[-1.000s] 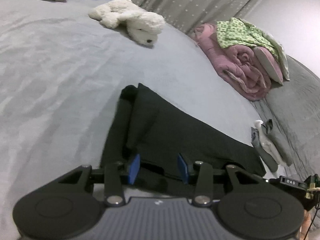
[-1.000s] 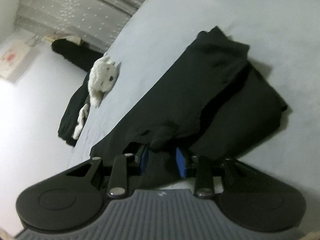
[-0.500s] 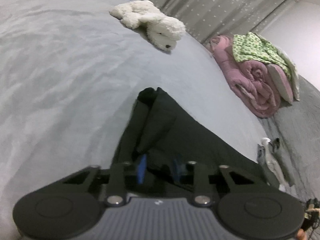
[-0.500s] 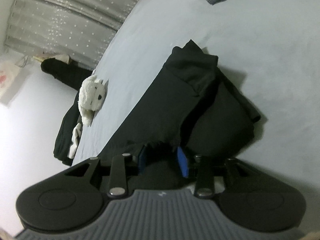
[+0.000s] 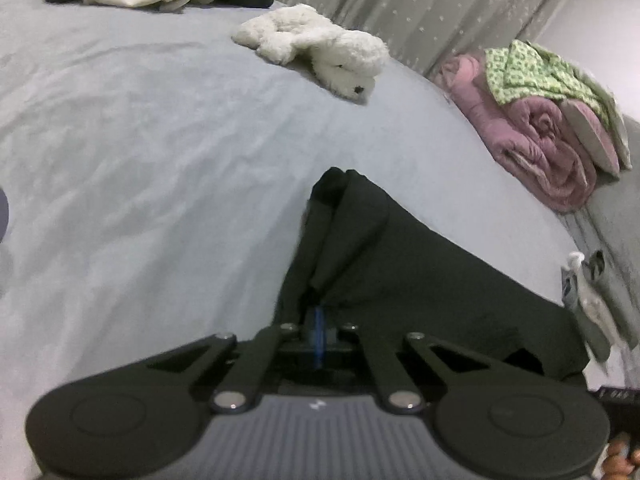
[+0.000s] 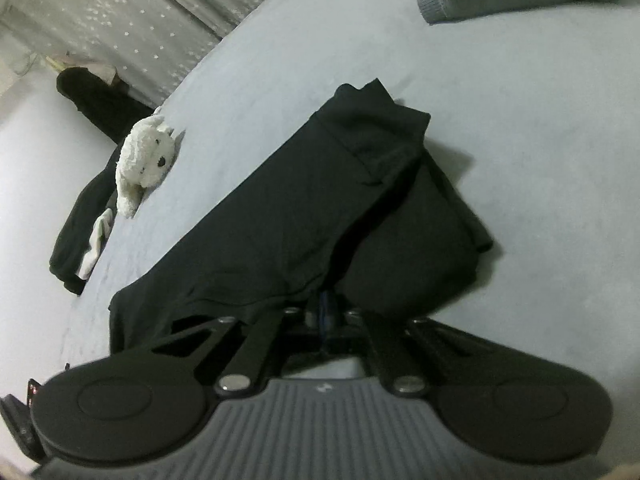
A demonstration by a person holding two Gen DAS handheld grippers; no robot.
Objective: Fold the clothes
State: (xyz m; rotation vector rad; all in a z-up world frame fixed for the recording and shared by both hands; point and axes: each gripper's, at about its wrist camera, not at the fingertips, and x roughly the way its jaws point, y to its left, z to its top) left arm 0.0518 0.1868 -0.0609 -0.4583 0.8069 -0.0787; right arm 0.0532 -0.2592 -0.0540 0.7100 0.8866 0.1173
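Black garment (image 5: 420, 272) runs lengthwise away across the bed (image 5: 140, 160), near edge pinched by left gripper (image 5: 319, 320) and right gripper (image 6: 326, 308).

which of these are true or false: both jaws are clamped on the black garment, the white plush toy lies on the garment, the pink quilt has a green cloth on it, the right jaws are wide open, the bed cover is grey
1. Both jaws are clamped on the dark black fabric garment: true. The left gripper and right gripper have just closed on its near edge.
2. The fluffy white plush toy lies on the garment: false. It lies apart, further up the bed.
3. The rolled pink quilt has a green patterned cloth on it: true.
4. The right jaws are wide open: false. They are shut on fabric.
5. The bed cover is grey: true.
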